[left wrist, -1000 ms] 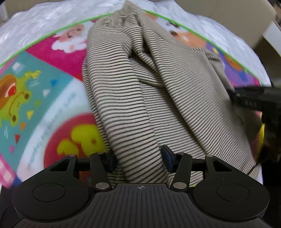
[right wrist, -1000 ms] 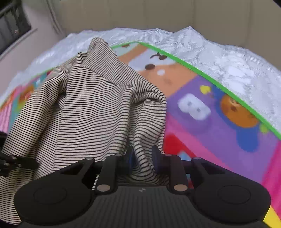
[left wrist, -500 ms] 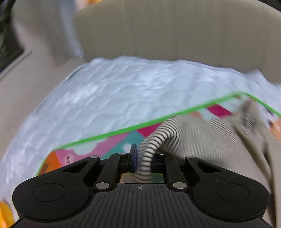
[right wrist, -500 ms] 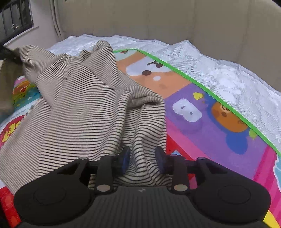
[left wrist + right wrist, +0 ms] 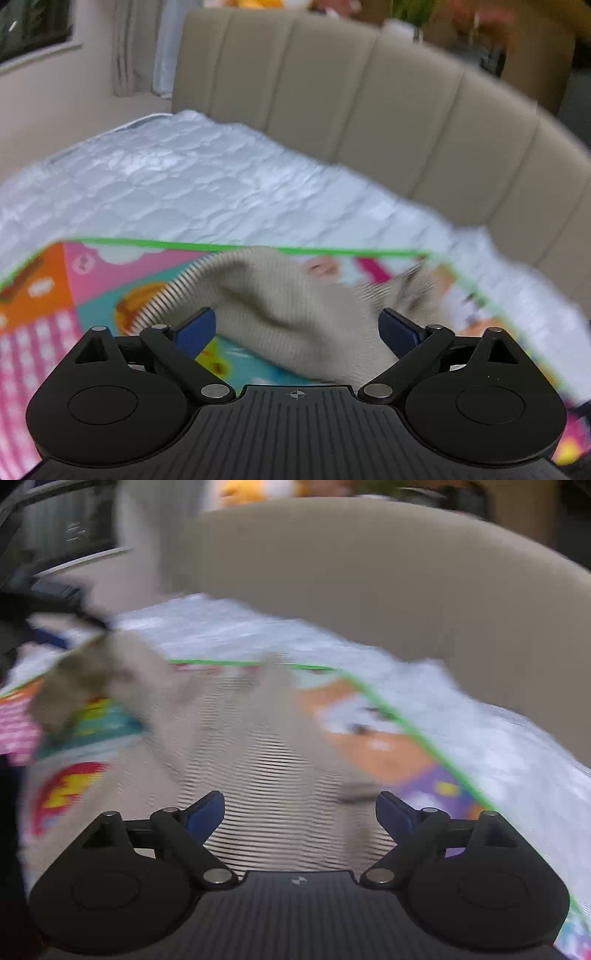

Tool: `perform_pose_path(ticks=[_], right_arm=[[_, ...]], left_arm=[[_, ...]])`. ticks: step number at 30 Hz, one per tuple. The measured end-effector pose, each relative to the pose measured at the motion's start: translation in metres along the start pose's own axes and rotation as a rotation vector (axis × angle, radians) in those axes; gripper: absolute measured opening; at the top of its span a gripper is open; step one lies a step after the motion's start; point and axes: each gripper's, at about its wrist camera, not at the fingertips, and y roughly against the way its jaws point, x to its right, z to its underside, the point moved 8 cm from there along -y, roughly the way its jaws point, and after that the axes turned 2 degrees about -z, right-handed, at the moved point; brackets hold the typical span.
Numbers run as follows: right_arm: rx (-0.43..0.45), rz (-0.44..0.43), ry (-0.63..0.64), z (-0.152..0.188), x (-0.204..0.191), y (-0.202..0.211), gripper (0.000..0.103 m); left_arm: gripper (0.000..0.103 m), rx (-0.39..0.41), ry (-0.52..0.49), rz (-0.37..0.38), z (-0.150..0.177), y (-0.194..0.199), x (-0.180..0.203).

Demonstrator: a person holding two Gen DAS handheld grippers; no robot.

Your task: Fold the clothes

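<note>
A beige garment with thin dark stripes (image 5: 295, 310) lies crumpled on a colourful play mat (image 5: 55, 295) spread over a bed. My left gripper (image 5: 297, 328) has its jaws opening wide; a fold of the garment passes between them, and the blue pads (image 5: 195, 326) do not press on it. In the right wrist view the same garment (image 5: 273, 775) is blurred and spreads across the mat (image 5: 388, 753). My right gripper (image 5: 299, 810) is opening too, with striped cloth lying loose between its blue fingertips (image 5: 393, 812). The left gripper (image 5: 48, 627) shows blurred at the far left.
A white quilted bedcover (image 5: 166, 184) surrounds the mat. A beige padded headboard (image 5: 369, 122) rises behind the bed. A curtain and a window (image 5: 33, 33) stand at the back left, and blurred toys sit above the headboard.
Both grippers let go of the garment: the left was shut on a striped fold half a second ago, the right was nearly shut on cloth. Both lifted, and the views tilted up toward the headboard.
</note>
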Motion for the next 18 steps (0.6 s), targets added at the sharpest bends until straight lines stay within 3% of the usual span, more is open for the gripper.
perform_pose_path(ticks=[3,5,6,7,8,12,16,18], right_arm=[[-0.103,-0.034,0.116,0.012,-0.039,-0.037,0.088],[-0.144,0.003,0.247,0.022,-0.050,-0.056,0.054],[-0.124,0.017,0.314,0.021,-0.050,-0.056,0.044],[-0.112,0.035,0.364,0.018,-0.046,-0.053,0.019],[-0.102,0.060,0.399,0.013,-0.038,-0.049,0.011],[-0.061,0.214,0.492,-0.016,0.022,-0.039,0.009],[-0.039,0.444,0.385,-0.049,0.122,-0.045,0.009],[-0.057,0.498,0.285,-0.055,0.169,-0.053,0.009]], left_arm=[[0.102,0.018,0.132,0.045,0.007,0.001,0.016],[0.102,0.022,0.248,0.066,0.014,-0.013,0.021],[0.102,0.028,0.278,0.072,0.019,-0.021,0.023],[0.102,0.035,0.288,0.086,0.026,-0.030,0.025],[0.102,0.023,0.270,0.104,0.034,-0.038,0.027],[0.102,-0.057,0.185,0.184,0.054,-0.067,0.036],[0.102,-0.027,0.087,0.220,0.044,-0.080,0.042],[0.102,0.014,0.055,0.186,0.034,-0.085,0.034]])
